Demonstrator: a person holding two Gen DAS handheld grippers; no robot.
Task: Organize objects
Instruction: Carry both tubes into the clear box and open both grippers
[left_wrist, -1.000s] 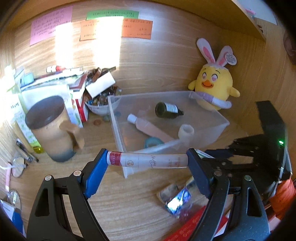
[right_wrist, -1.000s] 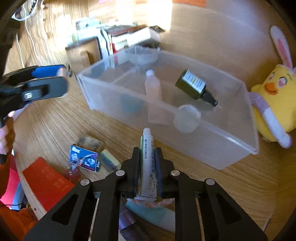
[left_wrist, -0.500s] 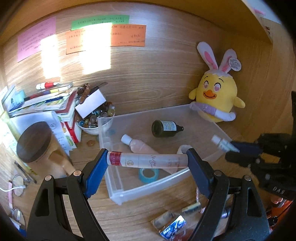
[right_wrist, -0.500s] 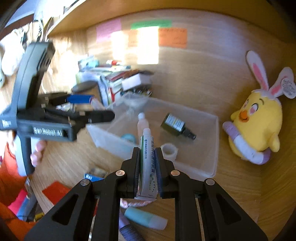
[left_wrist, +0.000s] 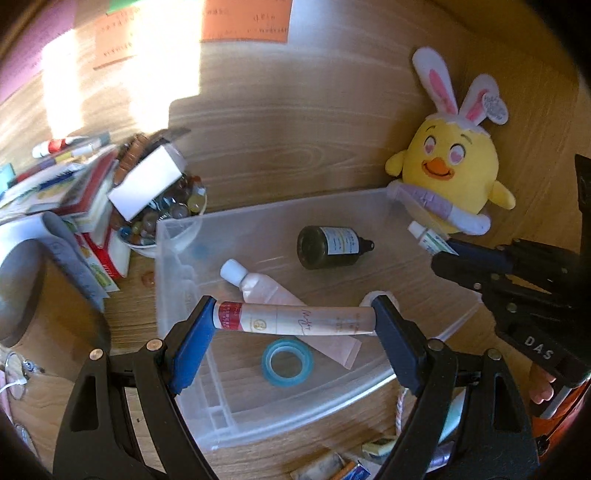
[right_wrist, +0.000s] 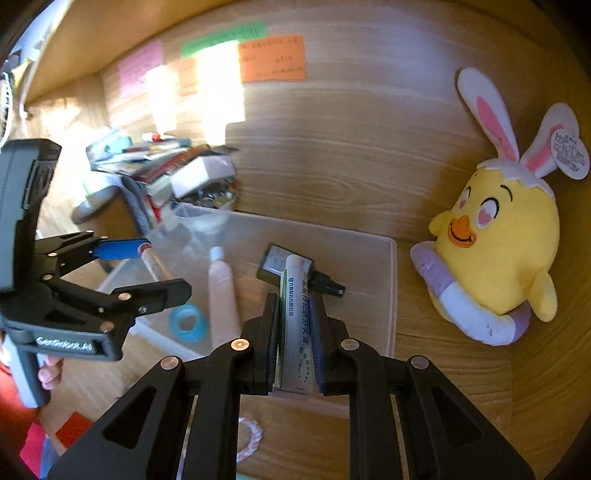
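Observation:
A long beige tube with a red band (left_wrist: 295, 322) is clamped end to end by my left gripper (left_wrist: 293, 321), which hangs over the front of the clear plastic bin (left_wrist: 159, 258). In the bin lie a dark bottle (left_wrist: 328, 246), a pink tube (left_wrist: 258, 286) and a blue tape ring (left_wrist: 287, 363). My right gripper (right_wrist: 293, 306) is shut on a white-and-green tube (right_wrist: 295, 317), held above the bin's near wall (right_wrist: 391, 295). In the left wrist view it comes in from the right, the tube's cap (left_wrist: 419, 230) pointing over the bin.
A yellow plush chick (left_wrist: 450, 173) leans on the back wall right of the bin. Left of the bin stand a bowl of beads (left_wrist: 173, 206) and a stack of books (left_wrist: 74, 184). Small packets (left_wrist: 332, 465) lie on the desk in front.
Both grippers have moved toward the bin with their tubes. The left now hangs over its front half. The right has risen and swung in over its right side.

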